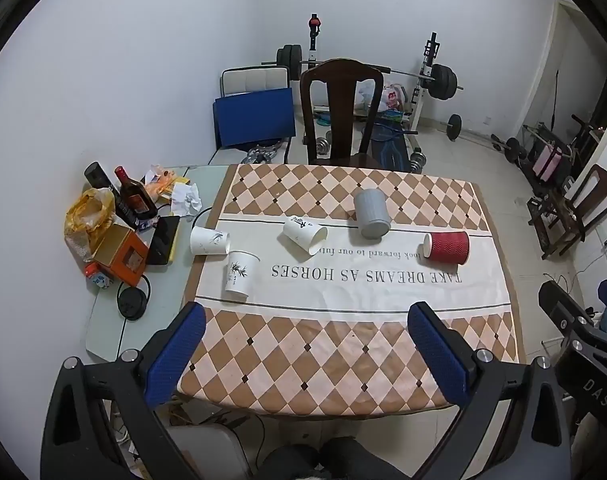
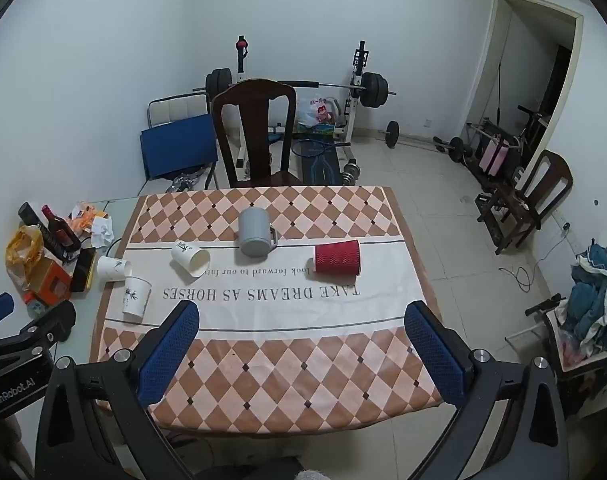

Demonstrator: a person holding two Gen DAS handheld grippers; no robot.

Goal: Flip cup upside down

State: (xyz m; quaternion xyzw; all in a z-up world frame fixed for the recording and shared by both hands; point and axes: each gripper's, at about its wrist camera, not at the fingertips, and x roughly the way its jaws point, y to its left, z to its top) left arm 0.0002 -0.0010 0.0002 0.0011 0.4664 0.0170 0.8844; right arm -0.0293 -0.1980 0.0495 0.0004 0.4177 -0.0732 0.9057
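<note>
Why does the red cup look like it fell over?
The red ribbed paper cup is tipped over. It lies on its side on the checkered tablecloth, open mouth facing right in the right wrist view, not standing on base or rim.

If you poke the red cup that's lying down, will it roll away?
Probably a little. The red cup lies on its side on the tablecloth, so a nudge could set it rolling, likely in a curve, since one end looks wider. It looks like ribbed paper, so it is probably light, easy to grip, and may squash if squeezed hard.
</note>
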